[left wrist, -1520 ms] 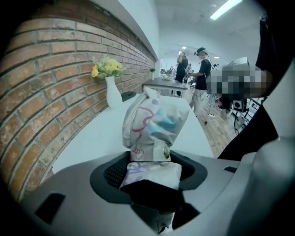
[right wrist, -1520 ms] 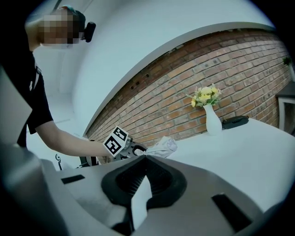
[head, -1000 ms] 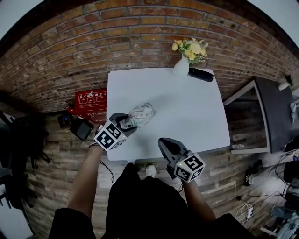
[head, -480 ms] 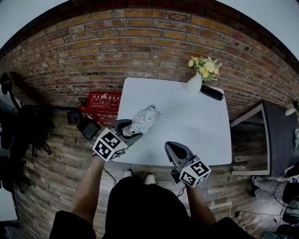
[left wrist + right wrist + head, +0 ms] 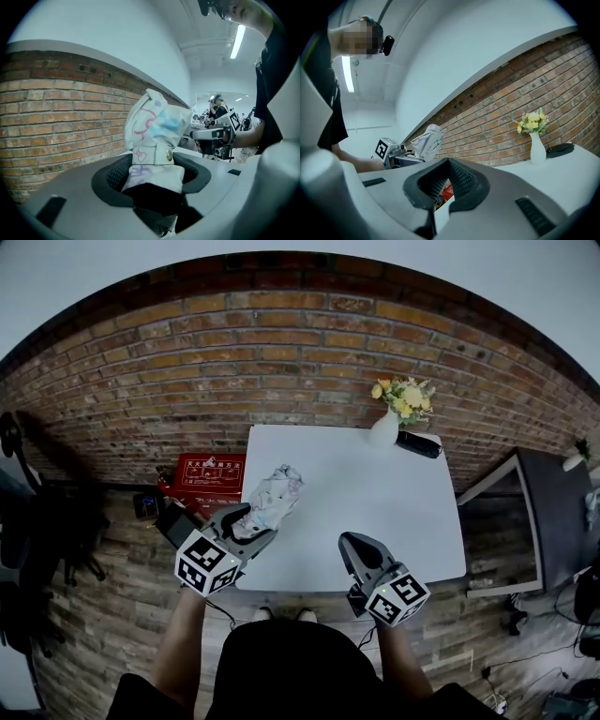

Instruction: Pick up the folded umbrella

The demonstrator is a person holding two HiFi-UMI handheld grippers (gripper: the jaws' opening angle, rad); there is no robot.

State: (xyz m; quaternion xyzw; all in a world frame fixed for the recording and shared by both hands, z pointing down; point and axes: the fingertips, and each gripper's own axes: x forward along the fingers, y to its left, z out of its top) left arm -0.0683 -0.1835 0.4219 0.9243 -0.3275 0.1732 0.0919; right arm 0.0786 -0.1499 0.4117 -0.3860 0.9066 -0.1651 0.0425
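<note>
The folded umbrella [image 5: 274,497], a crumpled white bundle with pink and blue print and a snap strap, is held up off the white table [image 5: 375,512]. My left gripper [image 5: 249,522] is shut on its lower end, and the bundle sticks out past the jaws toward the brick wall. In the left gripper view the umbrella [image 5: 157,133] fills the gap in my left gripper [image 5: 154,166], with both pads against it. My right gripper [image 5: 350,540] hangs over the table's near edge, shut and holding nothing. In the right gripper view, the tips of the right gripper [image 5: 448,161] meet.
A white vase of yellow flowers [image 5: 385,425] and a black object [image 5: 418,443] stand at the table's far right corner. A red box [image 5: 208,473] and a black device [image 5: 173,521] lie on the wooden floor left of the table. A dark side table [image 5: 553,484] stands right.
My left gripper has risen and tipped upward with the umbrella, lifting it off the tabletop. My right gripper has also risen a little, still shut.
</note>
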